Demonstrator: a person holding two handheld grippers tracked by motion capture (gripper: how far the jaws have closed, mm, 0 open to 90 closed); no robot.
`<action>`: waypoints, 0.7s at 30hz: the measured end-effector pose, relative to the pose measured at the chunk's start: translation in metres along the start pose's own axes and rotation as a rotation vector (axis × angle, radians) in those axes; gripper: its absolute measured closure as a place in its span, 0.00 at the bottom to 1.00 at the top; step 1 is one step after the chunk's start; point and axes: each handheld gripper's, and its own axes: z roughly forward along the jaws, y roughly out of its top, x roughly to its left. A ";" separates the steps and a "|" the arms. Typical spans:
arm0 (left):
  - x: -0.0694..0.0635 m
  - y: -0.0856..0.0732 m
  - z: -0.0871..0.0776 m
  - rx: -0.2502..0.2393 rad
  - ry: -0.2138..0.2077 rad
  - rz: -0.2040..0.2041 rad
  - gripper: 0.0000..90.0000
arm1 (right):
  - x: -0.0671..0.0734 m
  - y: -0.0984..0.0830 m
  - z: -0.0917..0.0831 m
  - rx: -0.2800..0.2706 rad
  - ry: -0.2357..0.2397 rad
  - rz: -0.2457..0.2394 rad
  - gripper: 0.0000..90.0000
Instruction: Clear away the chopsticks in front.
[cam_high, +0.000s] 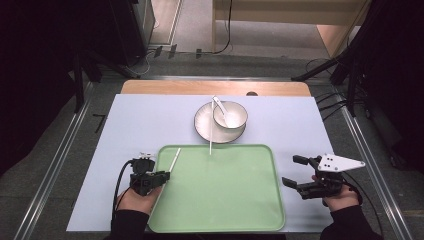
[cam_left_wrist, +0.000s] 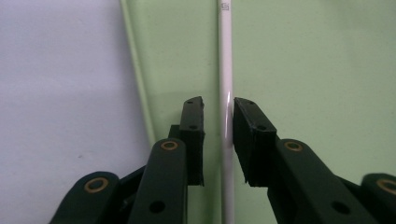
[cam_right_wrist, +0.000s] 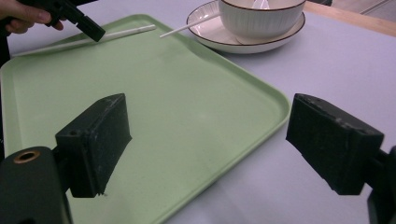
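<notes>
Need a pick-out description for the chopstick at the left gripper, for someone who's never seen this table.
Start at the green tray on the pale table. Along its left rim lies a white chopstick, between the jaws of the left gripper, with a gap showing on one side. The other chopstick leans from the plate under the bowl onto the tray's far edge; this one lies flat on the tray.

A dim room around a lit work area

A pale lavender surface (cam_high: 150, 115) with a wooden far edge (cam_high: 215, 88) stands on grey carpet (cam_high: 260, 62); black stand legs (cam_high: 320, 70) and cables (cam_high: 227, 30) lie beyond.
</notes>
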 end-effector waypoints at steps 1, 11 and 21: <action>0.002 0.000 0.000 0.000 -0.004 -0.010 0.80 | 0.000 0.000 0.000 -0.001 0.000 -0.002 0.16; 0.019 0.008 -0.007 -0.011 -0.107 -0.060 0.71 | 0.000 0.000 0.000 -0.001 0.000 -0.001 0.16; 0.014 0.006 -0.003 0.032 -0.120 -0.032 0.83 | 0.000 0.000 0.000 -0.001 0.001 -0.002 0.16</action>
